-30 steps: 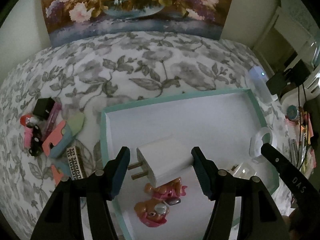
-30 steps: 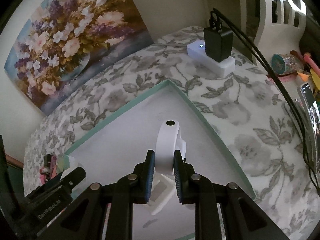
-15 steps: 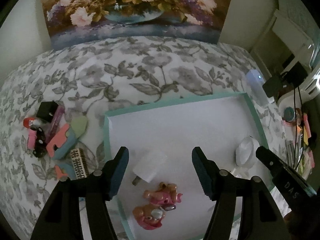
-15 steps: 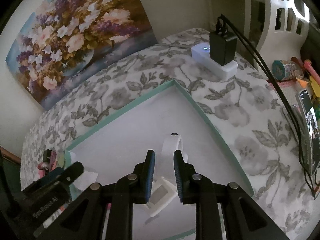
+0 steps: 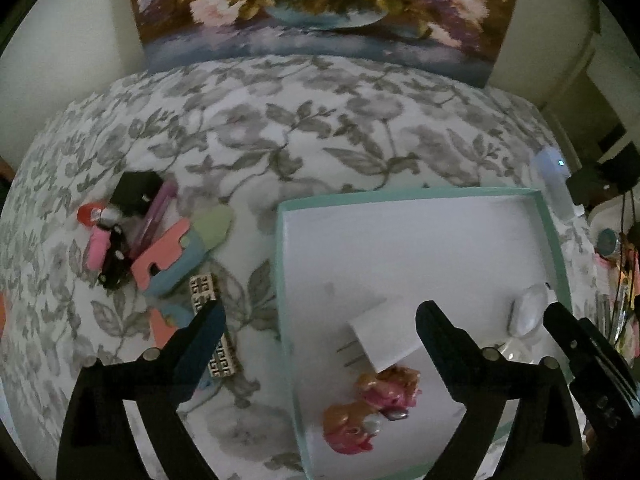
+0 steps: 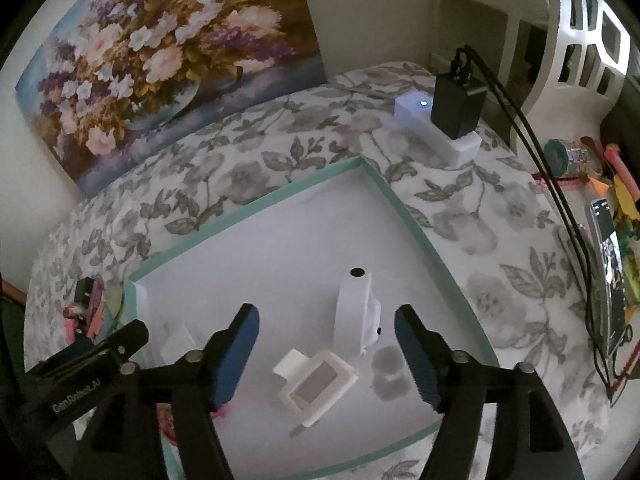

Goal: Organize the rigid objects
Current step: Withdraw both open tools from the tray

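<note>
On your far left, a heap of small things lies on the grey-leafed white tablecloth [image 5: 248,128]: a black box [image 5: 134,196], pink and blue flat foam pieces [image 5: 172,256] and a patterned black-and-white bar [image 5: 214,320].

Your left gripper [image 5: 318,328] has just been opening; its fingers are spread wide, one over the cloth and one over the teal-rimmed white tray [image 5: 404,194], pinching nothing. Between them the white plug-in charger block [image 5: 386,338] lies loose on the tray floor, prongs toward the left rim, touching the pink and tan toy figures [image 5: 370,412].

Further right, your right gripper [image 6: 326,330] has also just been opening. Its fingers stand apart, clear of the upright white ring-shaped piece [image 6: 354,312], which stands on the tray beside a flat white frame [image 6: 316,382]; what that frame is, I cannot quite tell.
</note>
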Demonstrator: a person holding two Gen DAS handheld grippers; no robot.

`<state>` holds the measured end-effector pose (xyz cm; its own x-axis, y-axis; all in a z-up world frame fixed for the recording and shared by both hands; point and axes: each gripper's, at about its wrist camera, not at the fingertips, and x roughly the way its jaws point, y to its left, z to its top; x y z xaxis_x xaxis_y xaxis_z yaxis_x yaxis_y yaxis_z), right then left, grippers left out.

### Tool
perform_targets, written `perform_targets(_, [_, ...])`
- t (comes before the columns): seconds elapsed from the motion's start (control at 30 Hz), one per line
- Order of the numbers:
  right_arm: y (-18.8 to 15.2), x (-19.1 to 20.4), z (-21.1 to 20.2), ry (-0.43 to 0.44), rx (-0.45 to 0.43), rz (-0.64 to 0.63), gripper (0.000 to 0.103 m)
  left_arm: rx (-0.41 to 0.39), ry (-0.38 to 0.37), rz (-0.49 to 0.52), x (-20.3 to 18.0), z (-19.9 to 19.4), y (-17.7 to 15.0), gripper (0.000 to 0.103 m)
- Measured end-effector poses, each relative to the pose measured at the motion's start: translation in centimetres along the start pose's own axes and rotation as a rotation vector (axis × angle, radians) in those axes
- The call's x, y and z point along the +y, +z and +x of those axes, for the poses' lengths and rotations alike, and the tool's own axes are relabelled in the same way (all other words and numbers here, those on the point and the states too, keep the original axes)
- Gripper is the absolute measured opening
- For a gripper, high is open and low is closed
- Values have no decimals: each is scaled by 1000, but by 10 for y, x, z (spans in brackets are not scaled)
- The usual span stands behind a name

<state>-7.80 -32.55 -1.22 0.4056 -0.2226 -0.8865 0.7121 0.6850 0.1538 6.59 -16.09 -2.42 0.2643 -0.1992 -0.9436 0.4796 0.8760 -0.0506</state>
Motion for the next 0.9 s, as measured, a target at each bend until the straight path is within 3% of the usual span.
perform_targets(0.13, [-2, 0, 4, -11, 12, 3, 83, -1, 25, -36, 12, 1, -2, 98])
perform_targets(0.27, [-4, 0, 5, -32, 14, 0, 103, -17, 28, -83, 23, -4, -2, 98])
perform_targets(0.5, [-6, 4, 3, -52, 5, -24, 103, -38, 50, -81, 28, -7, -5, 99])
perform_targets(0.9, [-5, 19, -20, -18, -31, -52, 103, -78, -3, -105, 44, -35, -2, 99])
